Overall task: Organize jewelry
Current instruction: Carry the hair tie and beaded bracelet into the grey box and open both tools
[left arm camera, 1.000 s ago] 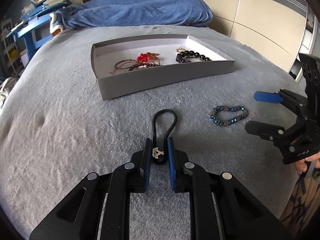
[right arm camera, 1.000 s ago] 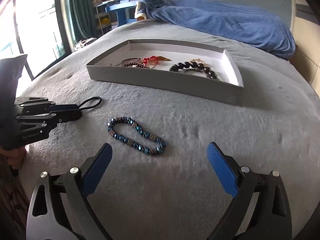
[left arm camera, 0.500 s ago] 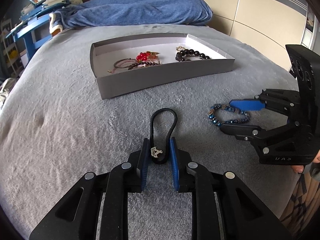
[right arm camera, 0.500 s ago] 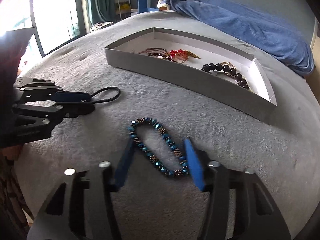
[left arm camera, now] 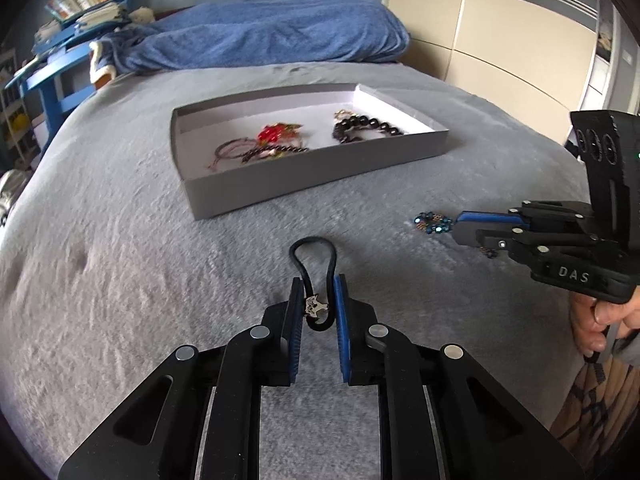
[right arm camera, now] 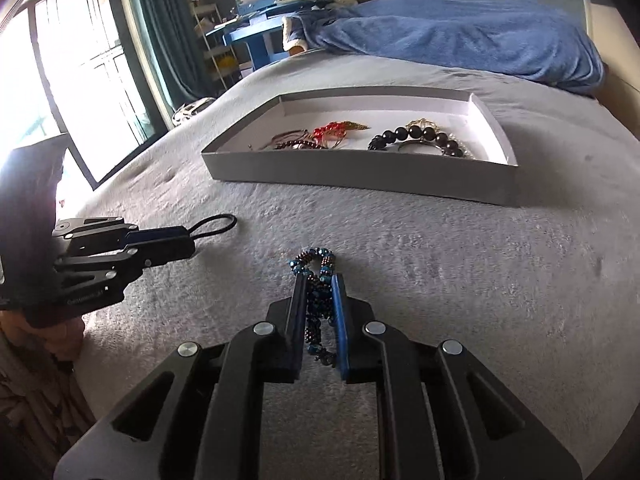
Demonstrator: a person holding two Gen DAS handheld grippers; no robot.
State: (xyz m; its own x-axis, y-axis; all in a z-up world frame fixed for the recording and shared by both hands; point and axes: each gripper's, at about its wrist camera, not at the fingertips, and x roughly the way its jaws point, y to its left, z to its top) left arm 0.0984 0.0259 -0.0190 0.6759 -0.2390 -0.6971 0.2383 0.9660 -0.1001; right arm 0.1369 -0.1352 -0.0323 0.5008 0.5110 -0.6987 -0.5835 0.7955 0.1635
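My left gripper (left arm camera: 317, 286) is shut on a black cord bracelet (left arm camera: 314, 250) with a small silver charm; its loop lies on the grey blanket ahead of the fingers. My right gripper (right arm camera: 319, 284) is shut on a blue beaded bracelet (right arm camera: 316, 266), squeezed between the pads, its end sticking out in front. In the left wrist view the right gripper (left arm camera: 460, 228) is at the right with the blue beads (left arm camera: 434, 223) at its tip. In the right wrist view the left gripper (right arm camera: 188, 240) is at the left. A grey shallow box (left arm camera: 320, 178) beyond holds several pieces of jewelry.
In the box lie a black bead bracelet (right arm camera: 420, 138), a red bead piece (right arm camera: 330, 132) and thin cord bracelets (left arm camera: 232, 150). A blue blanket (left arm camera: 260, 36) is heaped at the bed's far end. A wardrobe (left arm camera: 500, 40) stands right, a window (right arm camera: 80, 80) left.
My right gripper has moved onto the blue beaded bracelet and shut on it, bunching it up. My left gripper stays shut on the black cord bracelet and has barely moved.
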